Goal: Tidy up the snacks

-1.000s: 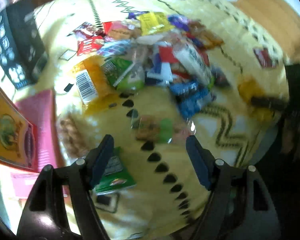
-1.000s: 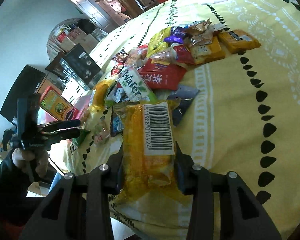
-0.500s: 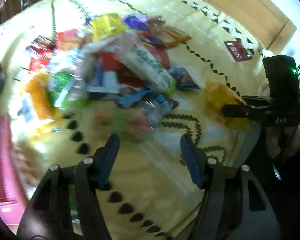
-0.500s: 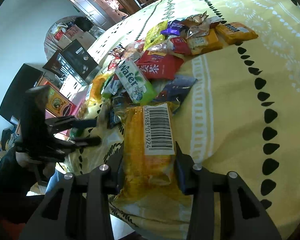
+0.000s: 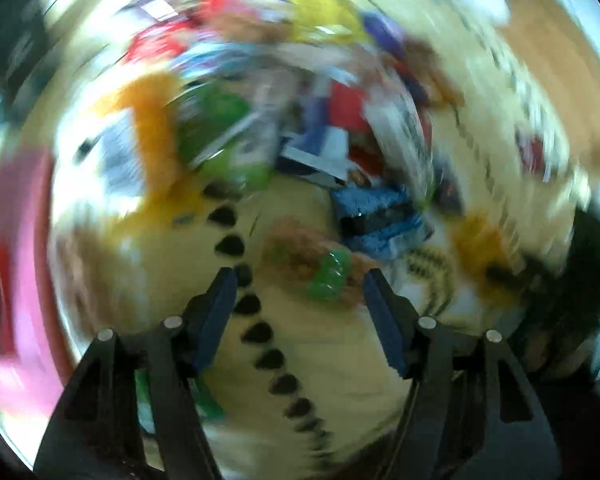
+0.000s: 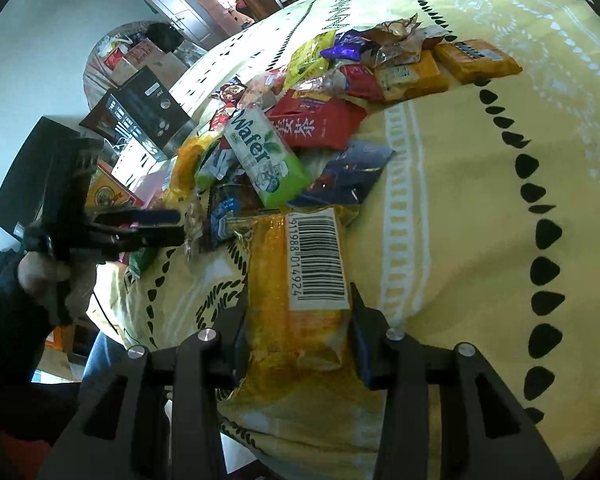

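A heap of snack packets (image 6: 300, 112) lies on a yellow bedspread (image 6: 460, 208). My right gripper (image 6: 298, 300) is shut on an orange-yellow packet with a barcode label (image 6: 308, 276), held just above the spread. My left gripper (image 5: 300, 280) is open; its view is heavily blurred. A clear packet with a green patch (image 5: 320, 268) lies just beyond and between its fingers, next to a blue packet (image 5: 380, 216). In the right wrist view the left gripper (image 6: 176, 224) reaches in from the left, its fingertips at a small clear packet (image 6: 192, 224).
A green Wafer packet (image 6: 264, 152) and a red packet (image 6: 316, 124) top the heap. Orange packets (image 6: 476, 60) lie at its far side. Boxes (image 6: 140, 112) stand beyond the bed's left edge. A pink box (image 5: 12, 260) is left of the left gripper.
The left gripper has swung back left and moved in on the clear packet with the green patch. The right gripper holds the orange-yellow packet, nearly still.
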A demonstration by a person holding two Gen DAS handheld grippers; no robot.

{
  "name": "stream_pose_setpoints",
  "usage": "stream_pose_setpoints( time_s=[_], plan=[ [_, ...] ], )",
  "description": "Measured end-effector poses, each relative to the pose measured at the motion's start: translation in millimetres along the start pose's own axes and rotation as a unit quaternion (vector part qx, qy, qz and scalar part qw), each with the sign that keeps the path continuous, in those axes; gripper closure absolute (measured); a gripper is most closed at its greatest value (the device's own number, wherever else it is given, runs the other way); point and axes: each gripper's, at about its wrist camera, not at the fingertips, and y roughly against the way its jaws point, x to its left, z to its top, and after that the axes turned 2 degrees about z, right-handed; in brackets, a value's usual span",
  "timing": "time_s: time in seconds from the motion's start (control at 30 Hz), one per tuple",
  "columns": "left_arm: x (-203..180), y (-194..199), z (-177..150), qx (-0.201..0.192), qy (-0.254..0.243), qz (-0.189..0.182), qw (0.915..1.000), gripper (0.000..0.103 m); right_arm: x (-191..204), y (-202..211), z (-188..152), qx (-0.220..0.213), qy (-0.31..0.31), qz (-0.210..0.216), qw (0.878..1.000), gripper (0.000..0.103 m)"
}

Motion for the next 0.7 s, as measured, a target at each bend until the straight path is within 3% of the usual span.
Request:
stream_pose_setpoints(
  time_s=[0.07,0.13,0.17,0.23,0.37,0.43,0.53,0.57,0.63,0.67,0.7],
  plan=[
    [5,22,-9,-0.046,0.024,0.005,0.9987,0.035,7,4,4,-0.005,0.025,-0.018,1.000,0.052],
    [9,46,-22,-0.091,0.039,0.020,0.9949,0.025,16,12,7,-0.019,0.049,-0.035,0.998,0.049],
    [10,57,-29,-0.113,0.040,0.033,0.9922,0.015,20,16,9,-0.028,0.059,-0.043,0.997,0.045],
    [11,67,-42,-0.145,0.036,0.082,0.9854,0.013,27,21,13,-0.044,0.073,-0.057,0.995,0.045],
    [13,53,-62,-0.141,0.019,0.143,0.9795,0.014,52,16,19,-0.047,0.107,-0.034,0.993,0.044],
    [17,41,-68,-0.126,0.028,0.156,0.9793,0.022,68,4,19,-0.036,0.122,-0.020,0.992,0.044],
    [24,35,-70,-0.143,0.041,0.175,0.9732,0.022,83,-10,15,-0.022,0.132,-0.003,0.991,0.044],
    [26,30,-69,-0.141,0.043,0.187,0.9714,0.024,87,-14,13,-0.015,0.137,-0.001,0.990,0.044],
    [30,24,-68,-0.131,0.045,0.178,0.9742,0.043,90,-20,10,-0.008,0.143,-0.002,0.990,0.044],
    [28,22,-68,-0.128,0.042,0.181,0.9742,0.069,91,-22,10,-0.005,0.144,0.000,0.990,0.044],
    [28,18,-69,-0.122,0.037,0.186,0.9742,0.076,90,-22,8,-0.003,0.144,0.000,0.990,0.044]
  ],
)
